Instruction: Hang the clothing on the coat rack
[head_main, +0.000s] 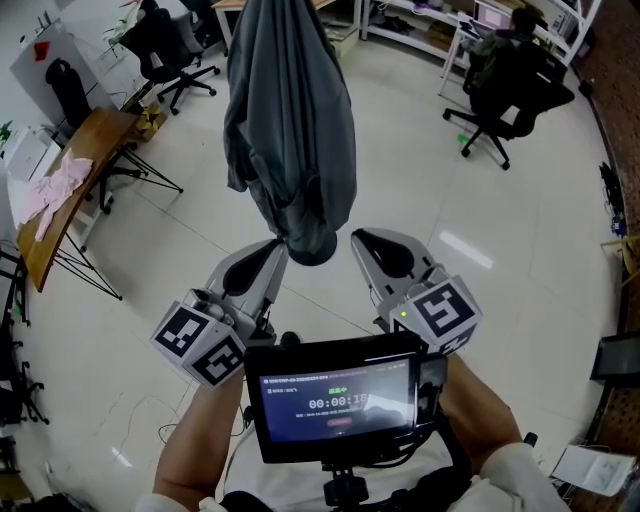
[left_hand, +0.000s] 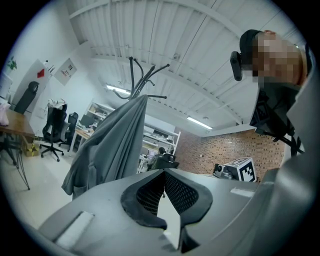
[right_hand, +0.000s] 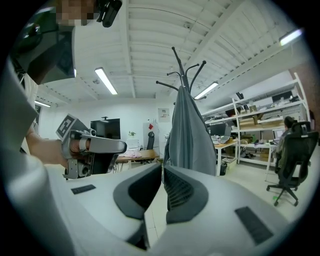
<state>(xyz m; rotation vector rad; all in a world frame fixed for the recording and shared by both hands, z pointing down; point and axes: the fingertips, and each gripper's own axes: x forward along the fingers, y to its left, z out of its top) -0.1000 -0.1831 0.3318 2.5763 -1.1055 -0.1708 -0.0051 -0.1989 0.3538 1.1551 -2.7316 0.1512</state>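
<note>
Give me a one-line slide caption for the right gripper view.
Grey garment hanging from the coat rack, seen past the shut, empty right gripper, with the left gripper level beside it.

The garment (head_main: 290, 130) hid the rack (left_hand: 135, 91) wholly in the head view, where the top edge also cut the garment off. In both gripper views only its top showed above the cloth; the pole was hidden. Print on the screen (head_main: 338, 400) was too small to read. The forearms (head_main: 195, 440) ran off the bottom edge.
</note>
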